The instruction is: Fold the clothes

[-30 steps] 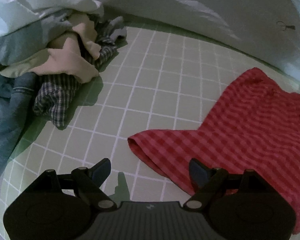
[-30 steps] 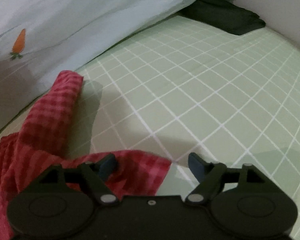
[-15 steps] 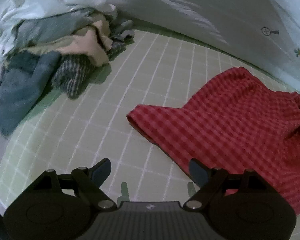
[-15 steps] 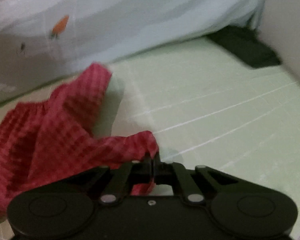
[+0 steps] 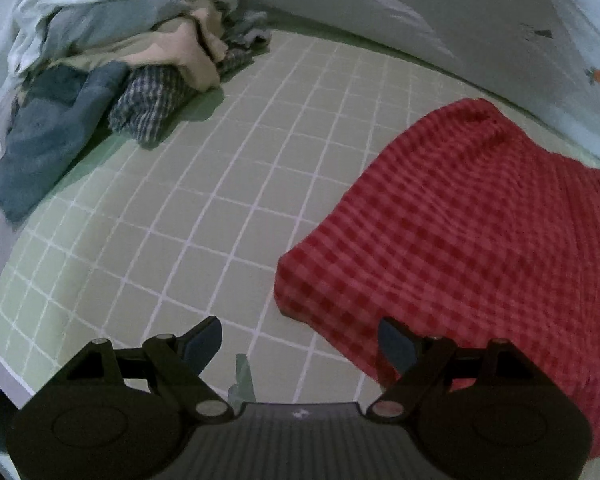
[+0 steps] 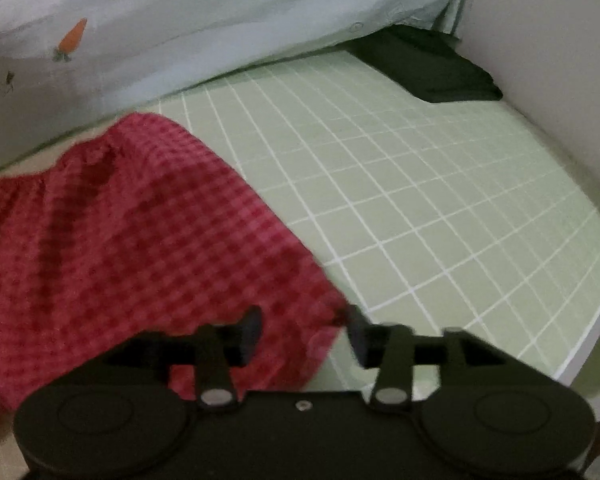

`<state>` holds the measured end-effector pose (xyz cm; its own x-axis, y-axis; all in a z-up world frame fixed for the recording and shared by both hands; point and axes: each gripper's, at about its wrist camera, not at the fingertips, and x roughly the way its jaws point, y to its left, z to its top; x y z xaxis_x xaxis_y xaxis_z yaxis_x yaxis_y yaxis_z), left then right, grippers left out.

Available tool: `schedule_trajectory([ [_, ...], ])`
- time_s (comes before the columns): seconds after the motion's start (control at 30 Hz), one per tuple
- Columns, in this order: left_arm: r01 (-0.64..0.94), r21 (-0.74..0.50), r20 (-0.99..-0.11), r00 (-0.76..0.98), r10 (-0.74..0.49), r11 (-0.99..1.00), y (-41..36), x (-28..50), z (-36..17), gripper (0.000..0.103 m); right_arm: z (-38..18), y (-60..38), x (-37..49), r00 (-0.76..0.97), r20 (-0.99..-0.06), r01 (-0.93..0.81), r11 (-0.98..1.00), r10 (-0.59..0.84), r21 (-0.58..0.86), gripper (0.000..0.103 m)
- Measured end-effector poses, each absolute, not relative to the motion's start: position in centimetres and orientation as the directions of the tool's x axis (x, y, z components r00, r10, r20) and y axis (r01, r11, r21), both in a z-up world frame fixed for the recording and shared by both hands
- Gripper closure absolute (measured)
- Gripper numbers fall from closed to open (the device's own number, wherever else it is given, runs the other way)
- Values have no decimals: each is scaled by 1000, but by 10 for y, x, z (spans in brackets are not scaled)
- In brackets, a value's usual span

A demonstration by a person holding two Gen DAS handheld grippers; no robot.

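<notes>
A red checked garment (image 5: 472, 232) lies spread on the green grid mat (image 5: 228, 208). My left gripper (image 5: 300, 344) is open and empty, just in front of the garment's near left corner. In the right wrist view the same garment (image 6: 132, 248) fills the left half. My right gripper (image 6: 304, 336) is open, with the garment's near right corner lying between its fingers.
A pile of unfolded clothes (image 5: 112, 76) sits at the mat's far left. A pale sheet with a carrot print (image 6: 72, 40) hangs along the back. A folded dark garment (image 6: 428, 68) lies at the far right corner by a wall. The mat's edge (image 6: 580, 360) runs at right.
My right gripper was shut on the garment's corner half a second ago and has now opened; the garment now lies spread flatter. My left gripper stayed open and drew back slightly.
</notes>
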<state>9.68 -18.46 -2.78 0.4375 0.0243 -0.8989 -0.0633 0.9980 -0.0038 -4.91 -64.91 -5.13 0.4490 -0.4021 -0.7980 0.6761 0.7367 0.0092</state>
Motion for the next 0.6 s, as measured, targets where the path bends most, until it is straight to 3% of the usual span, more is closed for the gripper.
schedule_trajectory([
  [0.1, -50, 2, -898, 438, 24, 999, -178, 101, -29, 17, -52, -639, -45, 450, -805, 689, 723, -386, 39, 37],
  [0.2, -50, -7, -903, 430, 15, 999, -170, 109, -32, 19, -53, -624, -38, 439, -816, 679, 733, -377, 27, 35],
  [0.3, -16, -20, -904, 427, -11, 1000, -165, 116, -34, 28, -53, -610, -36, 431, -822, 681, 731, -372, 27, 31],
  [0.5, 73, -49, -907, 415, -75, 996, -166, 131, -39, 53, -47, -575, -29, 421, -830, 701, 712, -367, 40, 30],
  [0.57, 111, -52, -910, 403, -93, 992, -167, 134, -40, 74, -45, -560, -22, 420, -828, 694, 719, -372, 29, 29],
  [0.6, 138, -44, -911, 402, -96, 989, -168, 136, -40, 79, -44, -554, -18, 418, -829, 692, 722, -371, 26, 29],
])
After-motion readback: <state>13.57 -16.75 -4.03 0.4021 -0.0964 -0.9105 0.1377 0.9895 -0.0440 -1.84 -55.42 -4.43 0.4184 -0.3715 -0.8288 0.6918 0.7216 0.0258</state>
